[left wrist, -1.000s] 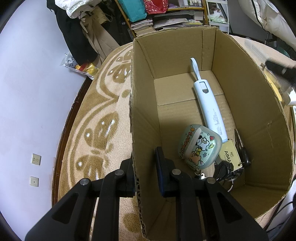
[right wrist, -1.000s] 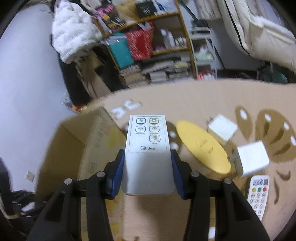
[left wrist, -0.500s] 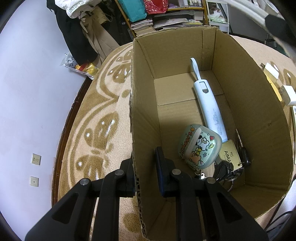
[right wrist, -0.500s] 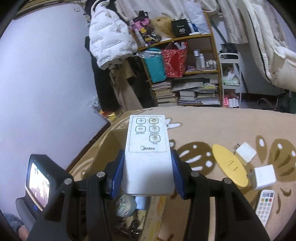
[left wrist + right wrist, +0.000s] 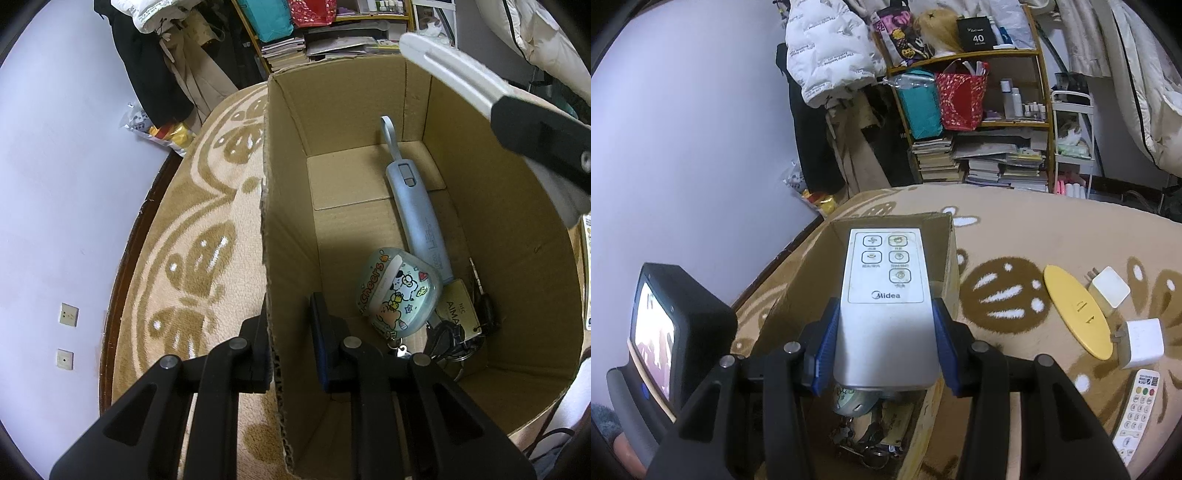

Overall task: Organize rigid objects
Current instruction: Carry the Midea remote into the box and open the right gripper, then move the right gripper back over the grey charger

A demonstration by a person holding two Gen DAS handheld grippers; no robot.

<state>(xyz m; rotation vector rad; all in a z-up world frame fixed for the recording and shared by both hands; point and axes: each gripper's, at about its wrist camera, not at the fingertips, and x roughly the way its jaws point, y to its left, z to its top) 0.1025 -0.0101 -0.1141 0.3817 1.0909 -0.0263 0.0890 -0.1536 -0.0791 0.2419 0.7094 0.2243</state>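
Where beige patterned carpet [image 5: 207, 236] ends — lavender wall [image 5: 55, 166], crowded bookshelf [image 5: 982, 122].

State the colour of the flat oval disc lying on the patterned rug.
Yellow: the flat oval disc shows best in the right wrist view.

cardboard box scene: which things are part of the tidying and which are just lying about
Part of the job: cardboard box, Midea remote, yellow disc, two white chargers, keypad remote.

Just lying about: bookshelf, white puffer jacket, snack bags.

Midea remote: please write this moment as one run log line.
right gripper: shut on Midea remote, above cardboard box | left gripper: shut on box wall
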